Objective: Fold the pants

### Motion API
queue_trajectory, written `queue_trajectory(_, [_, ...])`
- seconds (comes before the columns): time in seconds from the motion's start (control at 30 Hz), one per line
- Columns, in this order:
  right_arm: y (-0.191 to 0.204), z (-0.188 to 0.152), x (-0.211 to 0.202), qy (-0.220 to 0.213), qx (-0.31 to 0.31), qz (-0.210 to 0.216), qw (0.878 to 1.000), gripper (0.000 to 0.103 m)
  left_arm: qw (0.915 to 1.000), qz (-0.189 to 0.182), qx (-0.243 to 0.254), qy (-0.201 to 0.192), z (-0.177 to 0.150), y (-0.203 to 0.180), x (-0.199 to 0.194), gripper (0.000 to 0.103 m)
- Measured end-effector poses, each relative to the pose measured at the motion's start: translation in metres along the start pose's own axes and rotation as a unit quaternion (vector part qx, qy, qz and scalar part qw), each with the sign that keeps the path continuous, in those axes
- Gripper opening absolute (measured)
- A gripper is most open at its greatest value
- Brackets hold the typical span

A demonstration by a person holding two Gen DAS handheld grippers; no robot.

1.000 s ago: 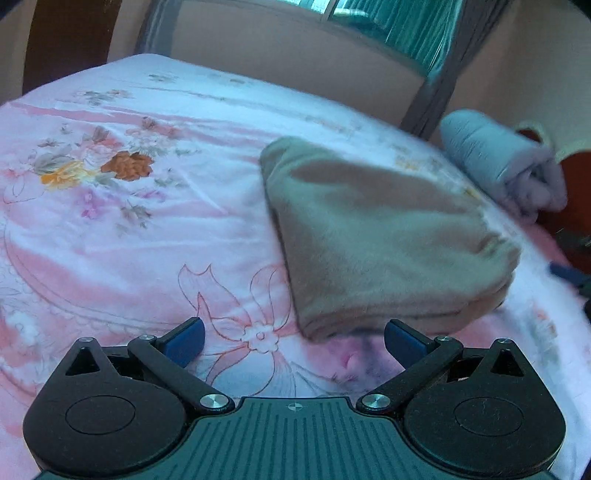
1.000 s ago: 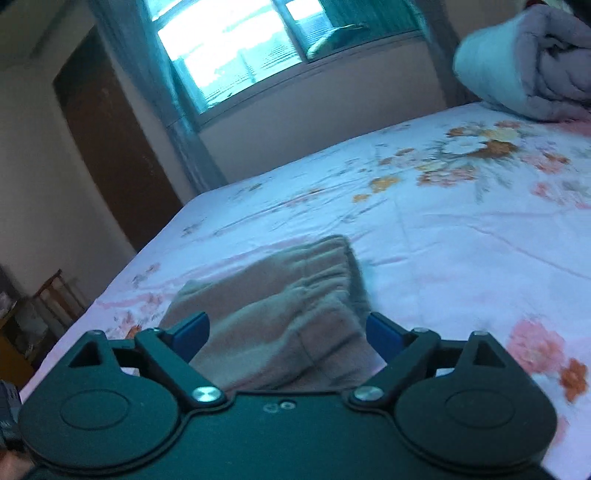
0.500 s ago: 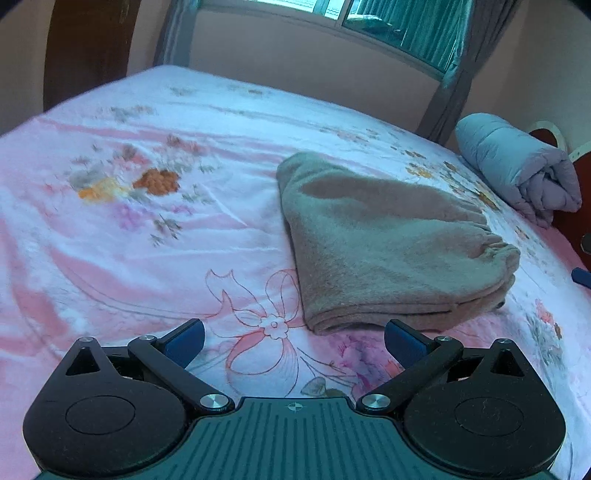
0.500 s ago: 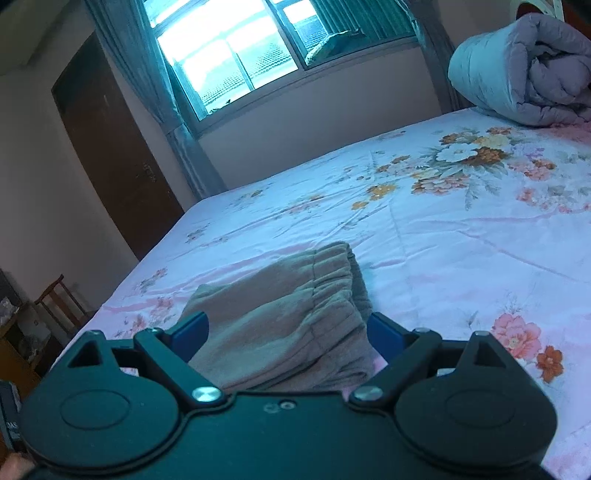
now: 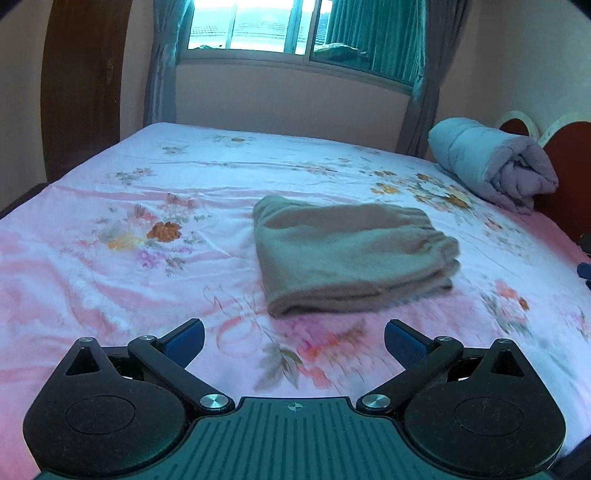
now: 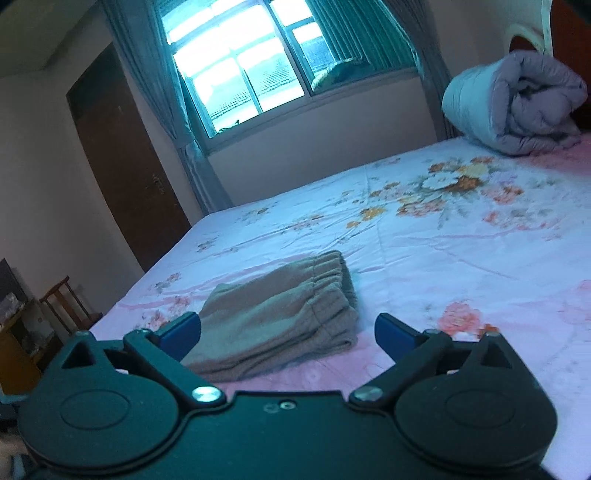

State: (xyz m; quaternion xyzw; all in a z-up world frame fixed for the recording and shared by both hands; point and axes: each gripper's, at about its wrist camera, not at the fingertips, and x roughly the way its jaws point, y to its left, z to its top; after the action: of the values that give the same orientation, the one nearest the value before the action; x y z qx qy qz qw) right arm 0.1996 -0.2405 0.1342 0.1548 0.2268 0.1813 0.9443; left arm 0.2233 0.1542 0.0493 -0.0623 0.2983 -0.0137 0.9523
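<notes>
The tan pants (image 5: 351, 254) lie folded into a compact stack on the pink floral bed sheet (image 5: 110, 258), with the elastic waistband at the right end. In the right wrist view the pants (image 6: 280, 317) lie just ahead, waistband towards the far side. My left gripper (image 5: 294, 341) is open and empty, held above the sheet a short way in front of the pants. My right gripper (image 6: 287, 334) is open and empty, held back from the near edge of the pants. Neither gripper touches the cloth.
A rolled grey quilt (image 5: 495, 166) lies at the head of the bed by the red headboard (image 5: 569, 177). A window with teal curtains (image 5: 295, 29) is behind the bed. A brown door (image 6: 125, 166) and a wooden chair (image 6: 62, 302) stand to the left.
Both grippers have drawn back and risen away from the folded pants, so the pants look smaller and farther. Both stayed open. The pants have not moved.
</notes>
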Motion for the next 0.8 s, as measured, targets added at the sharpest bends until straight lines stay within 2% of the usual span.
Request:
queue_trajectory(0.1, [-0.003,-0.013,-0.03,-0.021,-0.022,-0.015,0.999,0.097,0.9999,0.006,-0.002,-0.01,-0.018,-0.008,-0.023,0.103])
queue_trajectory(0.27, [-0.006,-0.05,-0.075,-0.054,-0.079,-0.055,0.994,0.097,0.9981,0.006,-0.027,-0.054,-0.06,-0.021,-0.063,0.103])
queue_trajectory(0.33, [-0.005,-0.063,-0.087,-0.063,-0.096,-0.057,0.992,0.097,0.9969,0.007,-0.036,-0.07,-0.075,-0.029,-0.076,0.103])
queue_trajectory(0.43, [0.002,-0.08,-0.098,-0.054,-0.128,-0.071,0.988,0.097,0.9954,0.011,-0.018,-0.094,-0.094,-0.049,-0.096,0.103])
queue_trajectory(0.53, [0.009,-0.095,-0.112,-0.064,-0.143,-0.067,0.985,0.097,0.9914,0.02,0.012,-0.129,-0.108,-0.069,-0.113,0.103])
queue_trajectory(0.73, [0.016,-0.115,-0.121,-0.06,-0.145,-0.067,0.985,0.097,0.9818,0.037,0.041,-0.182,-0.13,-0.093,-0.137,0.103])
queue_trajectory(0.8, [0.017,-0.116,-0.119,-0.058,-0.145,-0.066,0.985,0.097,0.9797,0.031,0.044,-0.193,-0.132,-0.094,-0.142,0.103])
